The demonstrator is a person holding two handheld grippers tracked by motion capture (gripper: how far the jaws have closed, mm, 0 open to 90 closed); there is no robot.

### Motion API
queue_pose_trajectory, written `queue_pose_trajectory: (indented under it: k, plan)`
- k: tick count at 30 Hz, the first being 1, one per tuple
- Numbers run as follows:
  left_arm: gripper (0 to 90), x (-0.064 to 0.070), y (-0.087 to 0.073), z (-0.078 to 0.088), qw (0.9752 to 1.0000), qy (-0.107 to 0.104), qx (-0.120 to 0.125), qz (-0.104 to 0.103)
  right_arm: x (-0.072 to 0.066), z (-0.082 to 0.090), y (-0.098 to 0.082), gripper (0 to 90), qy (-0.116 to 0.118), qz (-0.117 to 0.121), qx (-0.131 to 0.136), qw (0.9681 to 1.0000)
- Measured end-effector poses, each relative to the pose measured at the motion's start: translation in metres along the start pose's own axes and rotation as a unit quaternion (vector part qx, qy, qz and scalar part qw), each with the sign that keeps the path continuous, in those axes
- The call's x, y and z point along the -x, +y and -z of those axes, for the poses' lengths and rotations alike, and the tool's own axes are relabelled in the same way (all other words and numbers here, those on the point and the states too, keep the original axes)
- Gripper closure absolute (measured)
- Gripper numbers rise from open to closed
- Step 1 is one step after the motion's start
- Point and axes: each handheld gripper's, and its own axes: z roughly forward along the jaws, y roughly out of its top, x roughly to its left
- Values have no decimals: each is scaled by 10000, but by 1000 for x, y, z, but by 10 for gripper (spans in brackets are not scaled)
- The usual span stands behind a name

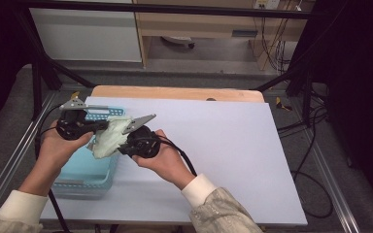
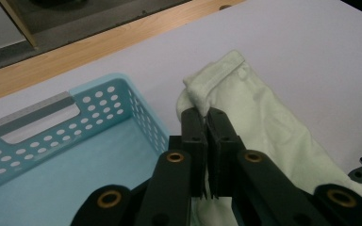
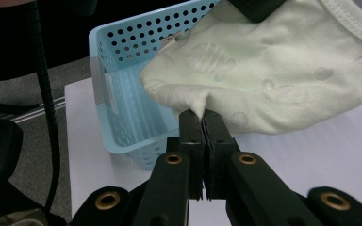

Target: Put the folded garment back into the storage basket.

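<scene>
A pale green cloth garment hangs between my two grippers, just above the right rim of a light blue perforated basket. My left gripper is shut on one edge of the cloth, pinching its hemmed corner. On the cloth's opposite edge my right gripper is also shut, gripping a fold. In the left gripper view the jaws meet at the hem. Seen from the right gripper view, the jaws meet at the fold, with the basket behind the cloth.
The basket sits at the left of a white board laid on a wooden table. Black frame bars and cables run along the right side. A black cable hangs at the board's left.
</scene>
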Motion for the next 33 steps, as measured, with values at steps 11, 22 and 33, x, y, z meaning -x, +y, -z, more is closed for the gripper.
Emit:
queue_pose_trajectory:
  k: [11,22,33]
  plan:
    - [872,-4,-3,2,10000,16,-41,0,-4,-6,3,886,60,-1,19,10000]
    - [872,-7,-6,4,10000,63,-61,41,-6,-10,5,886,83,57,53,9999]
    - [872,-13,-9,5,9998,136,-98,79,-7,-19,6,886,106,46,50,9999]
